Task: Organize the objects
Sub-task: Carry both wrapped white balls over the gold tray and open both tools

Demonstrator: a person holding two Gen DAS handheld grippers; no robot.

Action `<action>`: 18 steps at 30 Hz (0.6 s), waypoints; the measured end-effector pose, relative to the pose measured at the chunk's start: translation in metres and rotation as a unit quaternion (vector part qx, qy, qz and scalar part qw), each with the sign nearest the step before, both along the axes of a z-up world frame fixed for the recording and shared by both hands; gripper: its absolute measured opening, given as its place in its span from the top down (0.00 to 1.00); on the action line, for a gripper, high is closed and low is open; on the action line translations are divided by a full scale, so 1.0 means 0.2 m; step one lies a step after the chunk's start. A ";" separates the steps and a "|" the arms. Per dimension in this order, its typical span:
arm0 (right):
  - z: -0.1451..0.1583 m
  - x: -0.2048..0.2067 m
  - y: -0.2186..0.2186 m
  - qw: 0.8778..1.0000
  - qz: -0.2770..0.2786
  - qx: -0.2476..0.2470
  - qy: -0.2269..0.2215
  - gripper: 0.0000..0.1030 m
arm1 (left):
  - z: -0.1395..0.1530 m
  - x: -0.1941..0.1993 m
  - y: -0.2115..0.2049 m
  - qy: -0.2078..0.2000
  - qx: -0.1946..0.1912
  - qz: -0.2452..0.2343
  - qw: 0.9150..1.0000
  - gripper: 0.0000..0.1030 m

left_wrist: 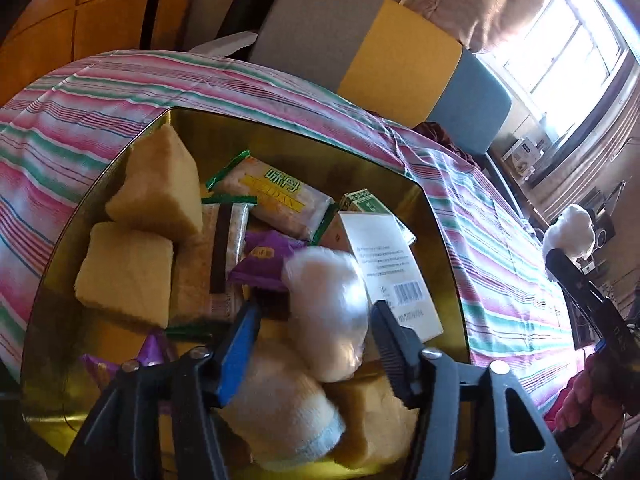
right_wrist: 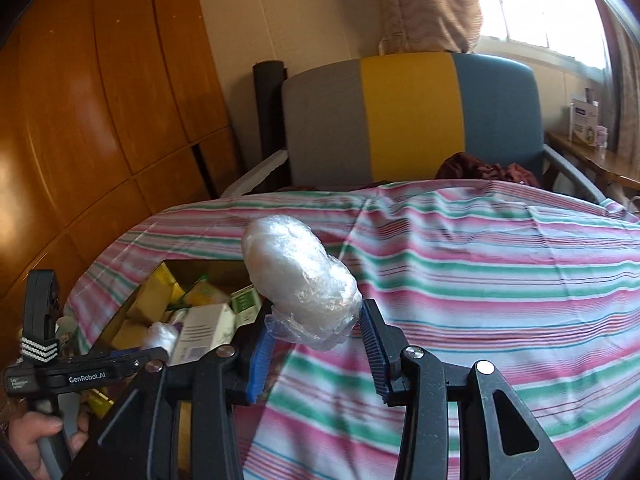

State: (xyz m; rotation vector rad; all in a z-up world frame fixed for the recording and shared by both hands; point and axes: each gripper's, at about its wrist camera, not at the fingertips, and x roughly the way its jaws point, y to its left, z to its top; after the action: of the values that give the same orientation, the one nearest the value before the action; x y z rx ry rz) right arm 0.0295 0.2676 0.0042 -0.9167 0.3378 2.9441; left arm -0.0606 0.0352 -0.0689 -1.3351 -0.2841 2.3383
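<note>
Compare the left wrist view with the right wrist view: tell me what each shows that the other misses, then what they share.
Only the left wrist view shows the purple packets and dark bar in the gold tin. Only the right wrist view shows the hand gripping the left gripper. Both show the tin, striped cloth, chair and the right gripper holding a wrapped white bun.

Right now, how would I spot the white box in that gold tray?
Find the striped cloth, then the gold tray sunk in it. The white box lies at the tray's side nearest the window, beside a white wrapped bun. Alone among the yellow cakes and snack packets, it is flat and printed with a barcode.
</note>
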 end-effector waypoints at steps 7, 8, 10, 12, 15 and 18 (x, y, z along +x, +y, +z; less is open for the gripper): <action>-0.03 -0.03 -0.10 1.000 0.018 -0.008 -0.021 0.59 | 0.04 0.06 -0.08 0.028 0.011 0.027 0.999 0.41; -0.03 -0.03 -0.11 0.999 0.023 -0.008 -0.024 0.59 | 0.05 0.06 -0.10 0.033 0.015 0.035 0.999 0.41; -0.04 -0.04 -0.15 0.999 0.033 -0.005 -0.029 0.59 | 0.07 0.08 -0.15 0.043 0.028 0.052 0.997 0.41; -0.04 -0.05 -0.19 0.999 0.042 -0.004 -0.034 0.59 | 0.09 0.09 -0.18 0.053 0.026 0.069 0.996 0.41; -0.06 -0.07 -0.23 0.998 0.053 -0.006 -0.042 0.59 | 0.11 0.10 -0.21 0.063 0.019 0.085 0.994 0.41; -0.08 -0.10 -0.26 0.997 0.059 -0.014 -0.054 0.59 | 0.11 0.11 -0.23 0.053 0.022 0.100 0.993 0.41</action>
State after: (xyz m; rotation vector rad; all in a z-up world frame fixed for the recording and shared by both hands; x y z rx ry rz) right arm 0.0099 0.2154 -0.0118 -1.1324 0.3304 2.9867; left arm -0.0387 -0.0102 -0.0472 -1.2052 -0.4526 2.5418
